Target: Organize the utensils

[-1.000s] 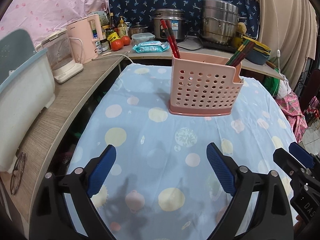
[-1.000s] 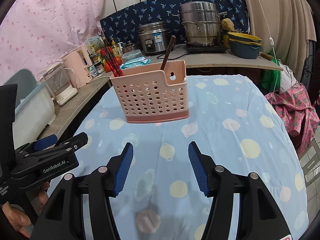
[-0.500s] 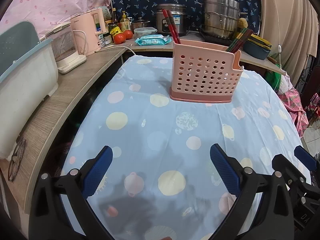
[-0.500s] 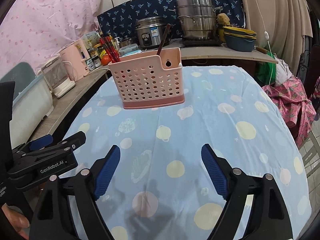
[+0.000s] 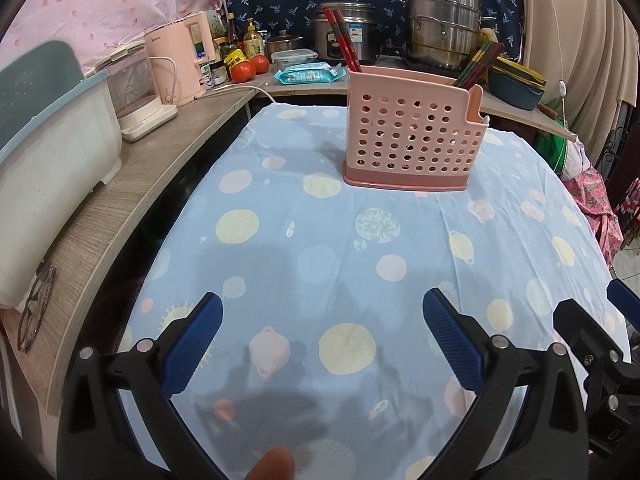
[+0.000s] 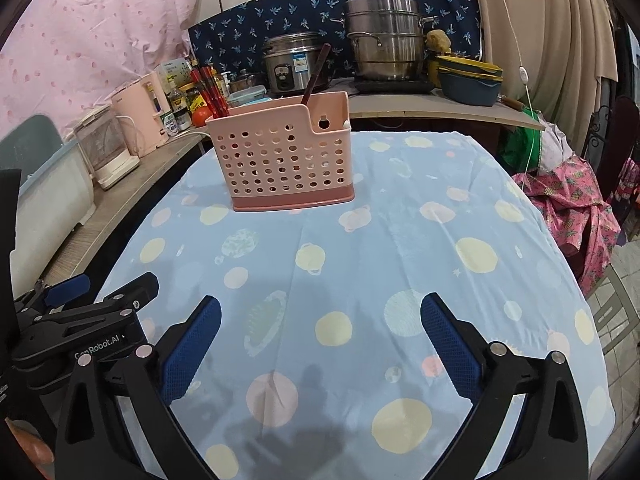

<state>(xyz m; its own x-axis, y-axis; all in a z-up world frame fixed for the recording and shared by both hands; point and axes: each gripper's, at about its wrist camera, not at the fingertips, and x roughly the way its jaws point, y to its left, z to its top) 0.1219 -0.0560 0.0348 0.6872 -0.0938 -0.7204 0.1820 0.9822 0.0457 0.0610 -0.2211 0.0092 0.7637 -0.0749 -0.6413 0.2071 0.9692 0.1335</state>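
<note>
A pink perforated utensil holder (image 5: 412,136) stands upright on the blue spotted tablecloth (image 5: 320,264); it also shows in the right wrist view (image 6: 284,156). Red chopsticks (image 5: 345,46) stick up from its left end and dark chopsticks (image 5: 478,66) from its right end. In the right wrist view the red chopsticks (image 6: 210,92) and one dark utensil handle (image 6: 314,76) show. My left gripper (image 5: 320,320) is open and empty, well short of the holder. My right gripper (image 6: 320,320) is open and empty, beside the left one.
A wooden counter (image 5: 132,184) runs along the left with a white tub (image 5: 48,152), a blender base (image 5: 136,92) and a pink kettle (image 5: 180,60). Pots (image 5: 440,32), bowls (image 5: 516,84) and tomatoes (image 5: 248,70) stand on the back shelf. Glasses (image 5: 36,312) lie on the counter.
Both grippers have drawn back from the holder toward the near edge of the table. The right gripper's jaws have opened wider. The holder has not moved.
</note>
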